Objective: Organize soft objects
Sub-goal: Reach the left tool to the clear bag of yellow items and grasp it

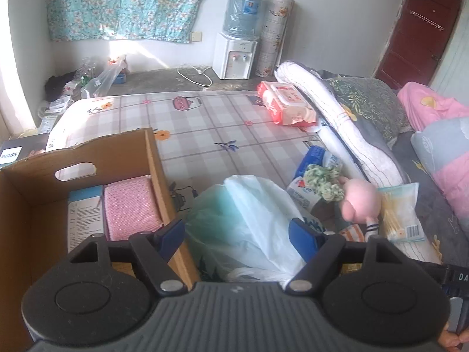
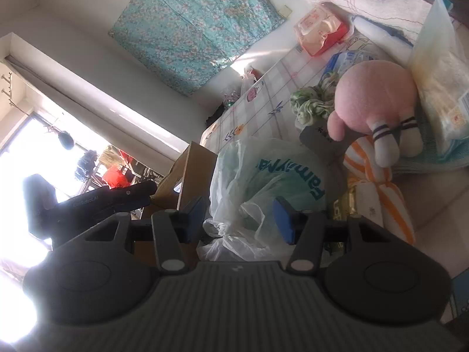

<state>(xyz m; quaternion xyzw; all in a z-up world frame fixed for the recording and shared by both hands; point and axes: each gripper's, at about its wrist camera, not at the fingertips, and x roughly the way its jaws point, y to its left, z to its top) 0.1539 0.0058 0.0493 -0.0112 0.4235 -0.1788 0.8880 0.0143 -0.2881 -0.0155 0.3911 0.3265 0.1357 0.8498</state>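
Bedroom scene: a checked mattress (image 1: 205,117) is carrying a cardboard box (image 1: 88,193) at its near left corner and a heap of soft things along its right edge, beside rolled bedding (image 1: 337,108). Both grippers are hovering released and empty. The left gripper (image 1: 237,234) is spreading its jaws over a crumpled plastic bag (image 1: 249,214), which is lying directly ahead, between the box and the heap. The right gripper (image 2: 239,220) is facing the same bag (image 2: 263,176) from the heap side, jaws partly apart. A pink plush toy (image 1: 360,202) is lying to the right of the bag, its striped legs pointing towards the near edge. Judged nearer to the box, the left hand is having open mattress beyond for moving.
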